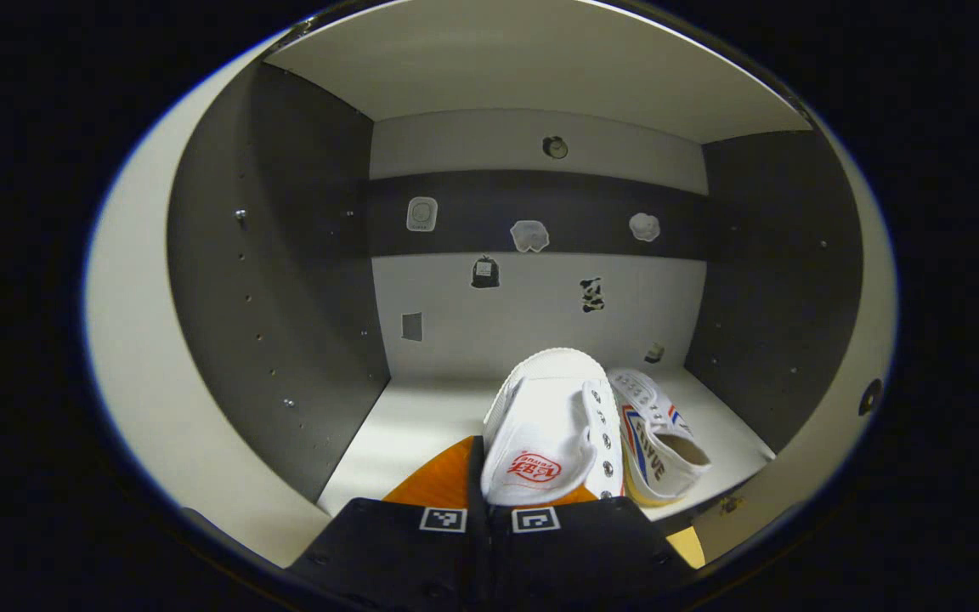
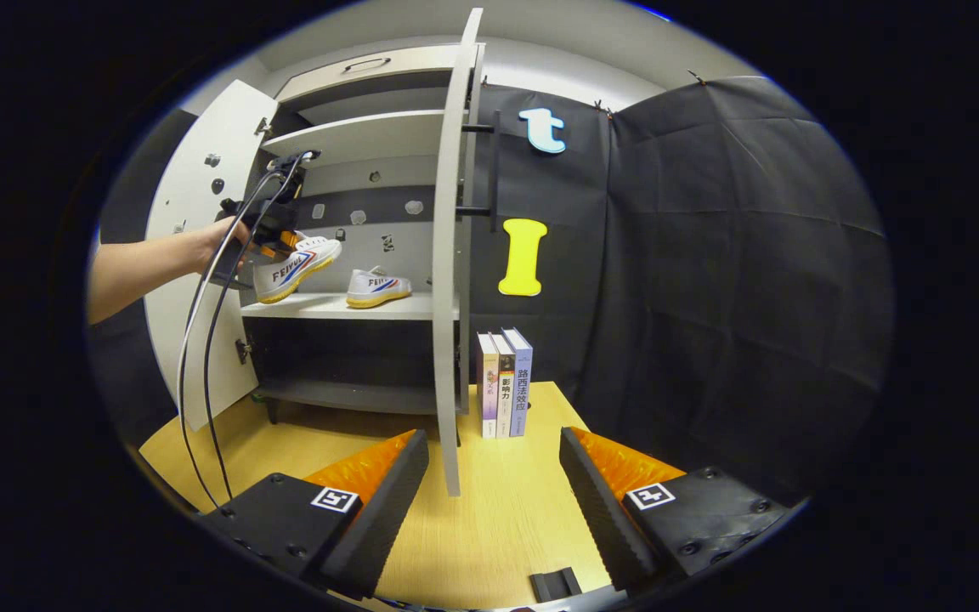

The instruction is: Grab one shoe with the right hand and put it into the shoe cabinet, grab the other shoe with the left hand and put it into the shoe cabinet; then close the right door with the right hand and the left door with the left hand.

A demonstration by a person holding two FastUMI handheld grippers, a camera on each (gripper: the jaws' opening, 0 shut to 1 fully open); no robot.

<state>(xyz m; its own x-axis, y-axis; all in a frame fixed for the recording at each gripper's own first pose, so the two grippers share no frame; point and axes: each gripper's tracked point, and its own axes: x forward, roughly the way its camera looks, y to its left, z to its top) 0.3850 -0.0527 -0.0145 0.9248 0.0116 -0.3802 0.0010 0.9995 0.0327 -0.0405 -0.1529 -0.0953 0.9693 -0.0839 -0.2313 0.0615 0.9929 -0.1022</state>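
Note:
My left gripper (image 1: 489, 503) is shut on the heel of a white shoe (image 1: 553, 425) with a red logo, held inside the shoe cabinet just over the pale shelf (image 1: 409, 425). The other white shoe (image 1: 655, 438), striped red and blue, stands on that shelf just to its right. In the right gripper view a hand holds the left gripper (image 2: 273, 231) with the gripped shoe (image 2: 296, 268) tilted, toe up, above the shelf (image 2: 319, 307); the second shoe (image 2: 377, 287) rests beside it. My right gripper (image 2: 494, 442) is open over the wooden table, holding nothing.
Both cabinet doors stand open: the left door (image 2: 200, 255) swung wide, the right door (image 2: 452, 255) edge-on, its lower edge between my right fingers. Three books (image 2: 505, 382) stand upright on the table (image 2: 489, 518) right of that door. Cables hang from the left gripper.

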